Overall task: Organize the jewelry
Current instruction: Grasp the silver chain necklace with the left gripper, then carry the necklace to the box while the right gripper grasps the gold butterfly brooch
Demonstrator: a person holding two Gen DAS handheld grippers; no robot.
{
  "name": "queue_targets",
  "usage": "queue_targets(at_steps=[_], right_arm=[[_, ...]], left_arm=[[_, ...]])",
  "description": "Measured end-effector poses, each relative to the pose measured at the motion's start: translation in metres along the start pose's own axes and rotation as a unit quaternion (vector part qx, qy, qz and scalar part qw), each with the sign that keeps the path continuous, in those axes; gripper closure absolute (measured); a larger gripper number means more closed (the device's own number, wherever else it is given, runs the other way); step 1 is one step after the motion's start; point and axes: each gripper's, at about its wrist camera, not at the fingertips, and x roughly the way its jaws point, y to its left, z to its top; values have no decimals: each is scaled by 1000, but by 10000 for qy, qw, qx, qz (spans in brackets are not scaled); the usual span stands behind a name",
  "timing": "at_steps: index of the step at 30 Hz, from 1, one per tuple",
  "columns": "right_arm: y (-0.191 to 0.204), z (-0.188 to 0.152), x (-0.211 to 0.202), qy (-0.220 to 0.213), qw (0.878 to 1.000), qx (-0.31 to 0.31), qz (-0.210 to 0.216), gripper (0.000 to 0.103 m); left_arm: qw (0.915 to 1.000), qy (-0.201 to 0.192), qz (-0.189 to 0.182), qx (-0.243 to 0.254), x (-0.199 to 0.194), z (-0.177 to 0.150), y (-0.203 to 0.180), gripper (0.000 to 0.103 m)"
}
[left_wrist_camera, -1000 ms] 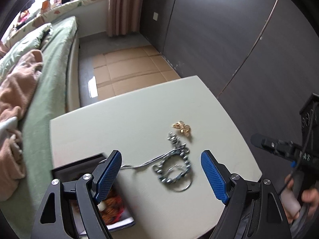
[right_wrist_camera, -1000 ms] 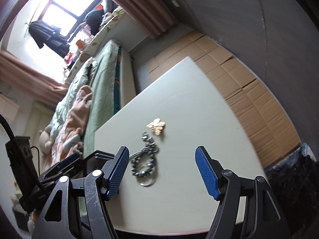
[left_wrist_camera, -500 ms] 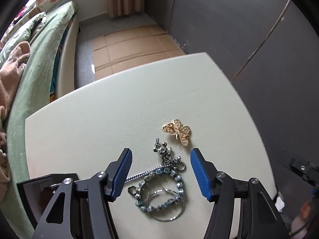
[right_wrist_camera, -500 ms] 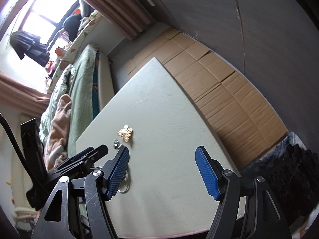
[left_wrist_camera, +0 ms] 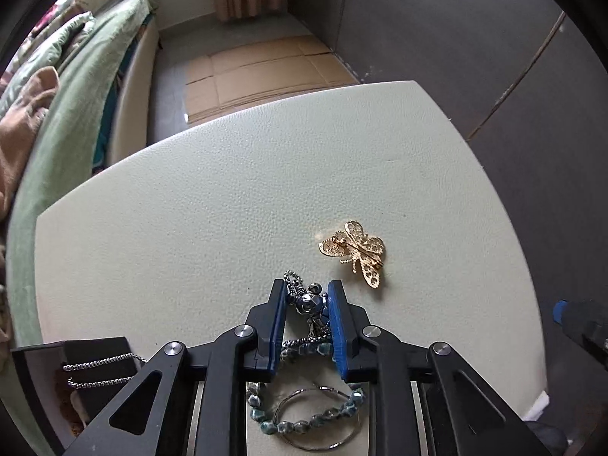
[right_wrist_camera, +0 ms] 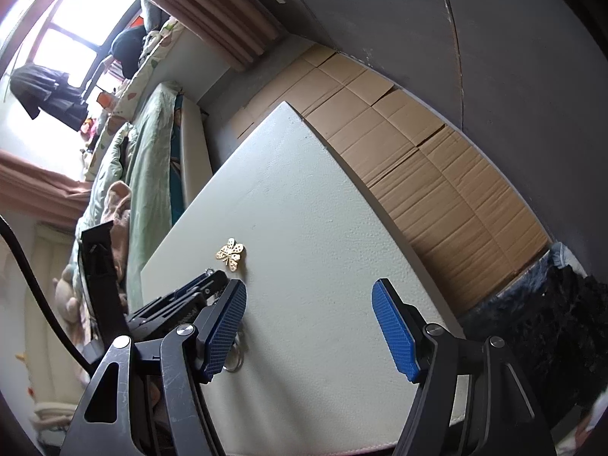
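Left wrist view, left gripper just closed on silver pendant, hidden in right wrist view, right gripper held open over table.

Table top: pale grey-green, fine pebbled leather-like grain. Brooch: gold, butterfly-shaped, openwork dotted wings. Pendant: dark metallic silver, faceted, on a silver box-link chain. Bracelet: blue-grey faceted beads, beside a plain silver hoop. Box: black. Left gripper: black frame, blue cross-hatched pads. Right gripper: same black and blue. Bed cover: light green. Blanket: tan-pink. Cardboard on floor: brown, ribbed. Wall panels: dark grey. Curtain: dusty pink, pleated.
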Motion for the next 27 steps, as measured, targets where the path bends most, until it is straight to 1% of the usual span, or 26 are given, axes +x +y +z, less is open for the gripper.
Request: queue_targets(at_steps=[4,10,14,18,22,25,27], right_arm=[[9,-1,7,83,9998,-176,25,34],[27,3,24,171,9984,-534,28,34],[39,8,38,274,9970,-724,69,34],[60,16,47,215,9940,-1070,16,34],[83,16,57,240,9866,-1611,-80,34],[100,14,64,313,9785,-2033,-137,35],[112,11,70,338,9701,-2386,-277,38]], left_arm=[[9997,-194,-134,6,-17,-2,3,81],[9985,-500,-215,-39,-48,4,15,81],[9972,-700,-228,-103,-69,6,26,81],[9958,-874,-198,-166,-89,8,37,81],[9941,-1045,-149,-232,-110,8,49,81],[9927,-1161,-123,-308,-123,7,60,81],[9918,-1229,-102,-342,-132,6,67,81]])
